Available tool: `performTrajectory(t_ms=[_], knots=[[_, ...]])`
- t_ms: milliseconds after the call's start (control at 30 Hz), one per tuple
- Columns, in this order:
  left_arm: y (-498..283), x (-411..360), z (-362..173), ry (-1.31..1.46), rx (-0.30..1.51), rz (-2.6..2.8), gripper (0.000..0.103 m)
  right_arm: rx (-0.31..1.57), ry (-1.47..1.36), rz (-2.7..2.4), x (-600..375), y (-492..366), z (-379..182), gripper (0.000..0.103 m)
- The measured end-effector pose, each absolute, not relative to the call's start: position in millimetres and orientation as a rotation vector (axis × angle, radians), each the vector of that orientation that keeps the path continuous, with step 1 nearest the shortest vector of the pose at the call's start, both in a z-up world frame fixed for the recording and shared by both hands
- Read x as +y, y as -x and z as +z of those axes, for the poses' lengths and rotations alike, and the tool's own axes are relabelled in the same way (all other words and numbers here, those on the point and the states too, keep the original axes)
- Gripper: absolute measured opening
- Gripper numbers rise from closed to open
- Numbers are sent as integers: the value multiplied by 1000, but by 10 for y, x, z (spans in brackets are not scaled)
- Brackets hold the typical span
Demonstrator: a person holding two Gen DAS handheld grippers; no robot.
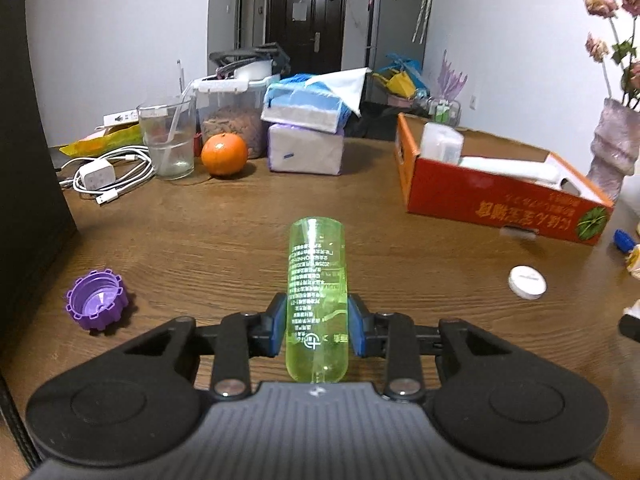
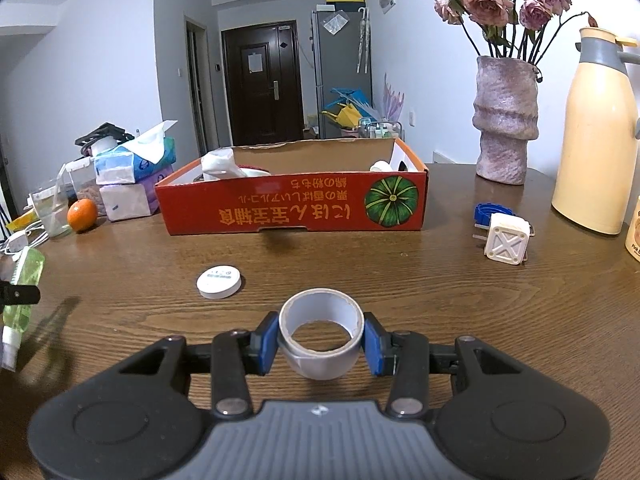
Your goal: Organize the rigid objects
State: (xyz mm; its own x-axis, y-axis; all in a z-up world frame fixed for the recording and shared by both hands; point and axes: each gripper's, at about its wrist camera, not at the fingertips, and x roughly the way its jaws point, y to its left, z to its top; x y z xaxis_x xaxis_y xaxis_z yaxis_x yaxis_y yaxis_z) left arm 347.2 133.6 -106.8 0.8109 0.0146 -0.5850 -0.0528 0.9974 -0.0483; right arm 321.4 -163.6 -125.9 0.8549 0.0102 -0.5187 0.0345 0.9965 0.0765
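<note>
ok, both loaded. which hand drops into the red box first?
Right, probably. Its hand-held gripper, shut on the tape roll, faces the red box head-on. The left one, gripping the green bottle, sees that box off to its right.

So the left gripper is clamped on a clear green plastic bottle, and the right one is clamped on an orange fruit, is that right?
Not quite. The left gripper is indeed clamped on the clear green plastic bottle, but the right gripper is clamped on a grey roll of tape, as the right wrist view shows. The orange fruit sits untouched on the wooden table, far off to the left near the glass.
</note>
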Motion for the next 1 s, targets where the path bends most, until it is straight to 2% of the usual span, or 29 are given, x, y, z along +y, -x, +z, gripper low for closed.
performTrajectory(t_ms=[433,1000], knots=[[-3220,899,-780,76,560,-50,32,522,-100,14,-1656,-3167,-1163,42],[-3328,315,-519,88,518,-116,32,468,-112,44,-1786,-3230,-920,42]])
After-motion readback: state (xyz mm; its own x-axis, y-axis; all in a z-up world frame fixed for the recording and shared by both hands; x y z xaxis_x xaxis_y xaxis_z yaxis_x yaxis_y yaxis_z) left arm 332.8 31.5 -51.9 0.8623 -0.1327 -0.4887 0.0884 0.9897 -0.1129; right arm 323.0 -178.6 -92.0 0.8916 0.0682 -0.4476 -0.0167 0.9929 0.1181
